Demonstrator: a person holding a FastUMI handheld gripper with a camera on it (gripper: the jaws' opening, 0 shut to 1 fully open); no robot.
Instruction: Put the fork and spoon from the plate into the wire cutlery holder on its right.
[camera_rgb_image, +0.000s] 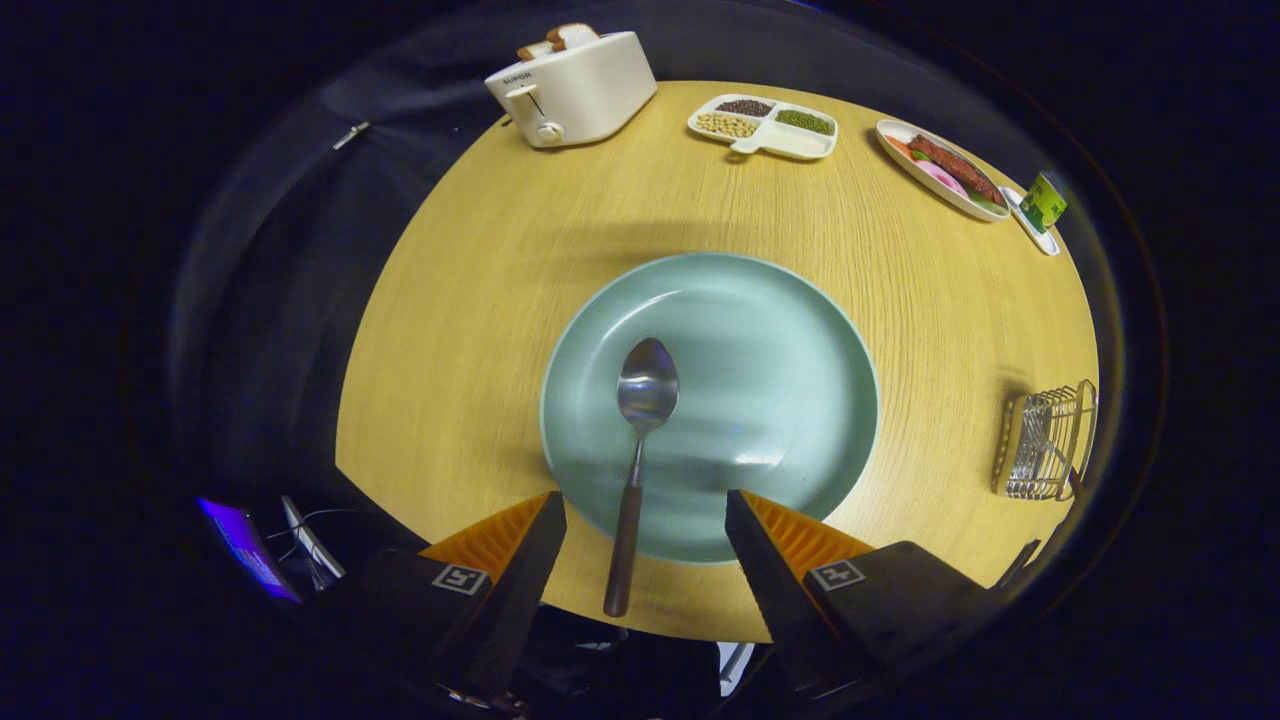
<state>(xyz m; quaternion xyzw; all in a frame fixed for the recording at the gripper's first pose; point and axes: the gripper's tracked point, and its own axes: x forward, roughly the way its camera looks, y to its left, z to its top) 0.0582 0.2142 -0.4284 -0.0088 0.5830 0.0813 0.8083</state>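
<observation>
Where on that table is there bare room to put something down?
Bare wood lies between the toaster and the plate, and between plate and wire holder. The far edge is crowded by food dishes. The open tongs straddle the spoon.

I see a round wooden tabletop (480, 330) under warm overhead light, dark booth cloth (290, 260) beyond its far-left edge. At its near-left edge, a glowing screen (245, 545) and some cables (310, 530) sit below.
</observation>
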